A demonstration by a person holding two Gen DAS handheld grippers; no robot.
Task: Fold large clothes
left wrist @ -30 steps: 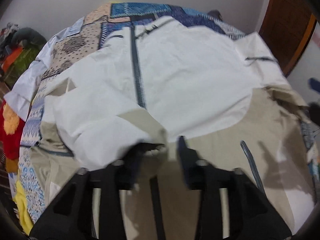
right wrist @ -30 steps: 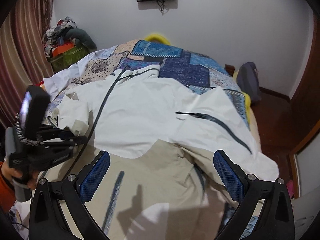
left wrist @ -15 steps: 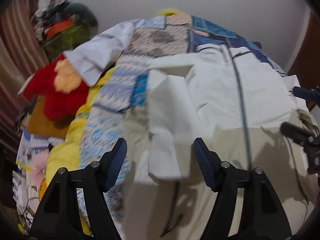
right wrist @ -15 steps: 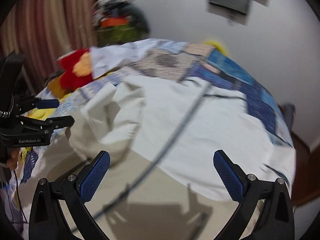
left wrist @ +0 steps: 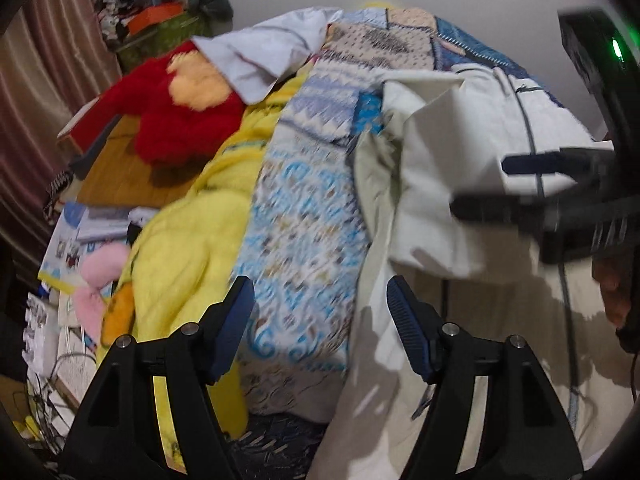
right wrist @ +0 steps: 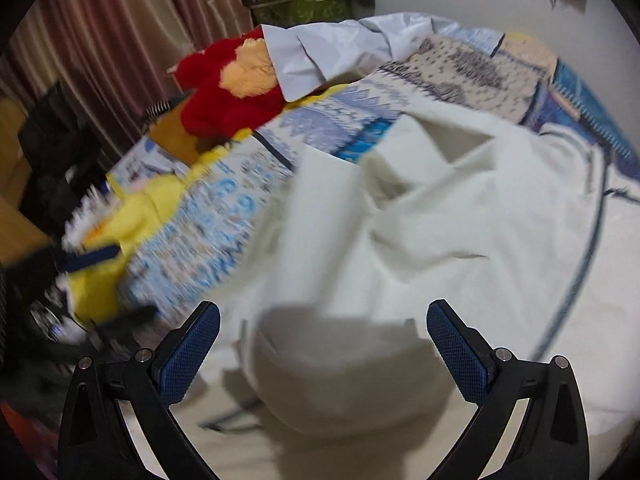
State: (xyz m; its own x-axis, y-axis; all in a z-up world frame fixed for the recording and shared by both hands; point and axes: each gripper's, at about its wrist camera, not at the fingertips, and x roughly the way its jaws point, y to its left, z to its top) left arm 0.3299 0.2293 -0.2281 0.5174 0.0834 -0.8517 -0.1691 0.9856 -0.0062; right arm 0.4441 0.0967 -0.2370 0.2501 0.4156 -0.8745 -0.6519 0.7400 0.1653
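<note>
Swung left since 0.5 s ago: both hand-held grippers, left (left wrist: 320,312) & right (right wrist: 323,340), released, jacket (right wrist: 440,220) ahead on bed (left wrist: 304,208).

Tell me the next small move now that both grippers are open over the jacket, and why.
Probably lower the left gripper onto the white jacket edge beside the patterned quilt and close. Both grippers hold nothing, and the right gripper hovers over bunched fabric.

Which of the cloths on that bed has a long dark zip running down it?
The big white jacket spread across the bed. A dark zip line curves down its right side, whereas the patterned blue quilt and the yellow blanket beside it have none.
</note>
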